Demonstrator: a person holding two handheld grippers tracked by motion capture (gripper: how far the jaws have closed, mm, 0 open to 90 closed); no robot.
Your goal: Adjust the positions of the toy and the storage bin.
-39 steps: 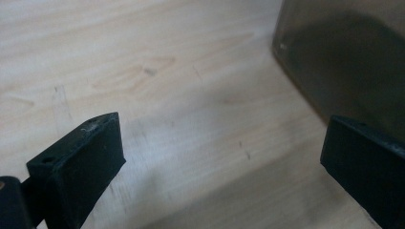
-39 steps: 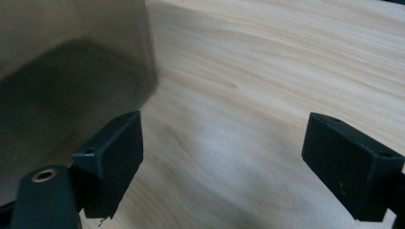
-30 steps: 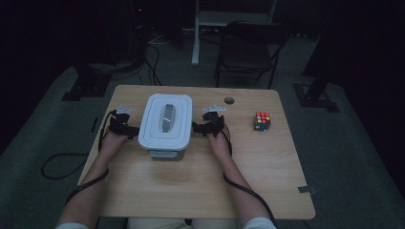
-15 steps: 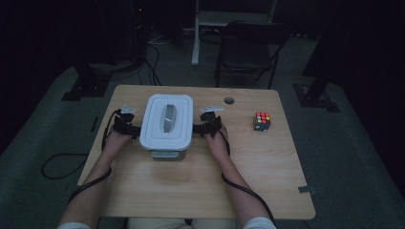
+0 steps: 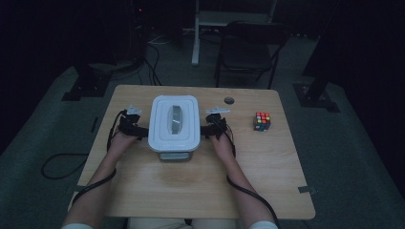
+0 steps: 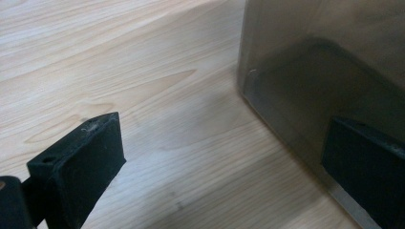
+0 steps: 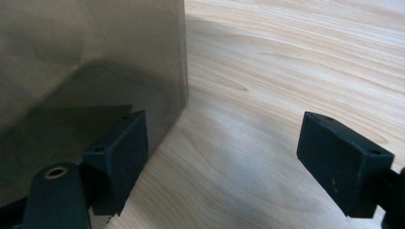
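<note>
A clear container with a white lid [image 5: 173, 121] stands on the wooden table [image 5: 191, 191] between the two hands. My left gripper [image 5: 142, 131] is at its left side, open; in the left gripper view the jaws [image 6: 224, 138] stand wide apart, the right one in front of the container's wall [image 6: 325, 57]. My right gripper [image 5: 204, 130] is at the right side. Its jaws [image 7: 224, 129] have just been closing but stand apart over bare wood. The left jaw lies beside the container's corner [image 7: 90, 47], and no pad presses on it.
A colour cube [image 5: 261, 121] sits on the table to the right of the right hand. A small round hole [image 5: 229, 100] lies near the far edge. A dark chair [image 5: 248, 52] stands behind the table.
The left gripper has moved a little to the right, closer to the container, and the container has shifted slightly to the right. The right hand has barely moved.
</note>
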